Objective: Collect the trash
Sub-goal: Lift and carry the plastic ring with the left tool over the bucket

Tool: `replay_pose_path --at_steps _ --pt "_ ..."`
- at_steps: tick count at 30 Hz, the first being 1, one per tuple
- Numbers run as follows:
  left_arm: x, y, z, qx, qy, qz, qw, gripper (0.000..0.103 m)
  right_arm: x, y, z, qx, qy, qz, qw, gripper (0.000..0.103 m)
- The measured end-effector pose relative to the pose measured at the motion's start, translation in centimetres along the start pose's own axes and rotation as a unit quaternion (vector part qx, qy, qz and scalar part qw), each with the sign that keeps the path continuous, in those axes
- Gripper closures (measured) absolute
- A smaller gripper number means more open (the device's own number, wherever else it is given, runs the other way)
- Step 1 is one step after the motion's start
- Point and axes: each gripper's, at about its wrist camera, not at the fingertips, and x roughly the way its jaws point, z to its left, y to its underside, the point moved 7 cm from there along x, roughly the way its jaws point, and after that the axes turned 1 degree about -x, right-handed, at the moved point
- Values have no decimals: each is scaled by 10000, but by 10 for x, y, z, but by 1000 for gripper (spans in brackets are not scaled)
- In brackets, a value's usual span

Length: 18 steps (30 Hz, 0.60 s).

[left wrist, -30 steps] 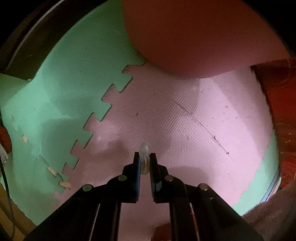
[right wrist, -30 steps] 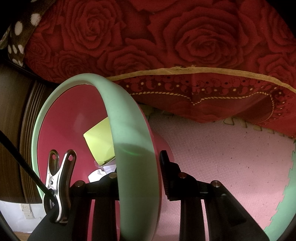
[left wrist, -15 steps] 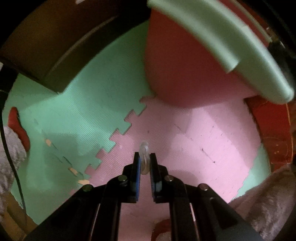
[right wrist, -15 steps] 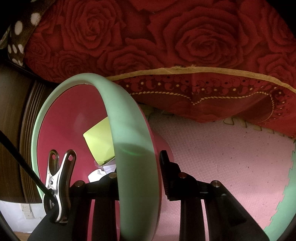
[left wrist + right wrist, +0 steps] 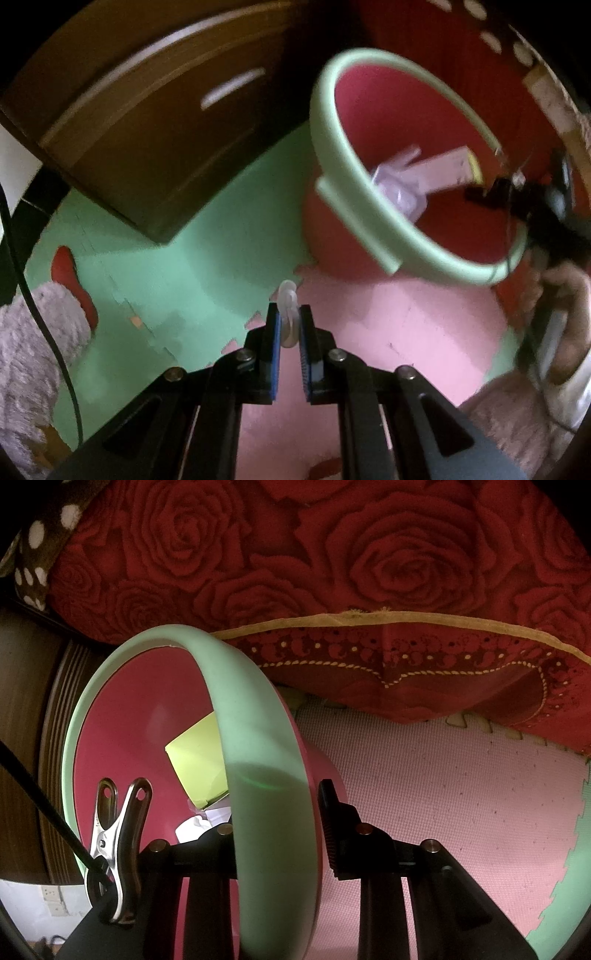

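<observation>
- Left wrist view first: my left gripper [image 5: 290, 323] points steeply down over the foam floor mat [image 5: 399, 325], and a small translucent plastic piece [image 5: 287, 314] sits pinched between its pads.
- Its jaws are nearly together, only the thin piece keeping them apart; its pale tip sticks out past the fingertips toward the far side.
- I judge this piece to be the trash in hand, held well clear of the mat so it can be carried over the bin's rim.
- Far and to the right stands the red bin [image 5: 369, 236] with its pale green rim [image 5: 354, 173], tipped toward me so the mouth faces the left gripper.
- Inside it I see crumpled clear plastic [image 5: 400, 188] and a flat pale carton [image 5: 443, 171] already collected.
- Right wrist view: my right gripper [image 5: 275, 812] straddles that green rim [image 5: 258, 738], one finger inside the bin, the other outside.
- Its jaws stand at a moderate gap filled by the rim; I read this as a clamp that keeps the bin tilted and steady.
- A yellow-green box [image 5: 199, 760] shows inside the bin, with white paper [image 5: 195, 825] below it.
- A metal clip [image 5: 118, 845] on the near left of this gripper's frame pins a black cable [image 5: 44, 808].
- A red rose-patterned blanket [image 5: 332, 572] hangs across the far side, so I would keep the bin clear of it.
</observation>
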Motion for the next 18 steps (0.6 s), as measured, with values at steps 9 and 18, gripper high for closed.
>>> replay_pose_path --at_steps 9,18 --pt "-29 -40 -25 408 -46 -523 9978 94 0 0 0 0 1 1 10000 75" --pt "-16 -79 -53 788 -220 -546 9952 94 0 0 0 -8 6 7 10000 75"
